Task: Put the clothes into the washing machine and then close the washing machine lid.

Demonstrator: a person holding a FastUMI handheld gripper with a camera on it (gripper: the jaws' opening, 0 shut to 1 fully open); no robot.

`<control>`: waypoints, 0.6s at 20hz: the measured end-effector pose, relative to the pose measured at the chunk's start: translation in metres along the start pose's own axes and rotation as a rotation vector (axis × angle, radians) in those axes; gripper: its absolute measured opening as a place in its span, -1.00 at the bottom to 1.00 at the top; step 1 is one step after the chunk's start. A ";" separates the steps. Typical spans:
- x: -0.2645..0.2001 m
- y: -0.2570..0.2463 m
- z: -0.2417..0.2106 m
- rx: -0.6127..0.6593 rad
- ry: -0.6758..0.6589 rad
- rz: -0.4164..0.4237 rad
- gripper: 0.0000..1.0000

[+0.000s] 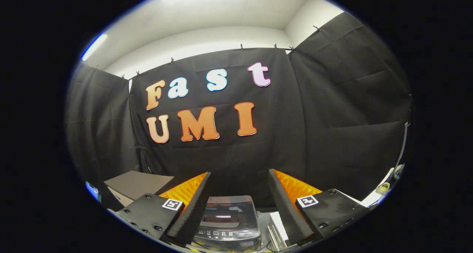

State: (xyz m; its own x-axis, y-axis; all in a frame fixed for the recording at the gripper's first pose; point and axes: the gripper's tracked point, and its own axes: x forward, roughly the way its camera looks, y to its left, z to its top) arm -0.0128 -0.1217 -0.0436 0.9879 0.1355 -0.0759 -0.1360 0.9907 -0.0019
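- Gripper: held high, looking level toward the booth's black cloth wall; its two fingers stand spread wide apart with nothing between them.
- Fingers: wedge-shaped, with ribbed inner faces; each is carried on a flat block with screw heads and a small square printed marker.
- Washing machine: a small top-loading model, boxy with rounded corners, seen in the gap between the fingers and below them, not touching either.
- Lid: a dark, glossy, see-through panel lying flat and shut on top of the machine; it reflects a streak of light. What is inside the drum cannot be told through it.
- Control strip: a row of small pale buttons along the machine's near edge; markings too small to tell.
- Clothes: a faint bluish patch shows at the lid, but whether it is cloth inside or a reflection cannot be told.
- White ridged object: stands just beside the machine, partly hidden by one finger; its kind is unclear.
- Grey box: a flat-topped, matte item with a pale side, well off to the other side of the machine, beyond the finger there.
- Table: a pale surface carries the machine.
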 end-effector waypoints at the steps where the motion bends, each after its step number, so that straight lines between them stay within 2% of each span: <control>1: -0.002 -0.001 0.000 0.004 -0.002 -0.003 0.93; 12: -0.019 -0.013 -0.003 0.012 0.007 -0.025 0.93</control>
State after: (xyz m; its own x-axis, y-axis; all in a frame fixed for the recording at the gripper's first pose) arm -0.0296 -0.1372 -0.0452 0.9904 0.1106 -0.0827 -0.1103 0.9939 0.0081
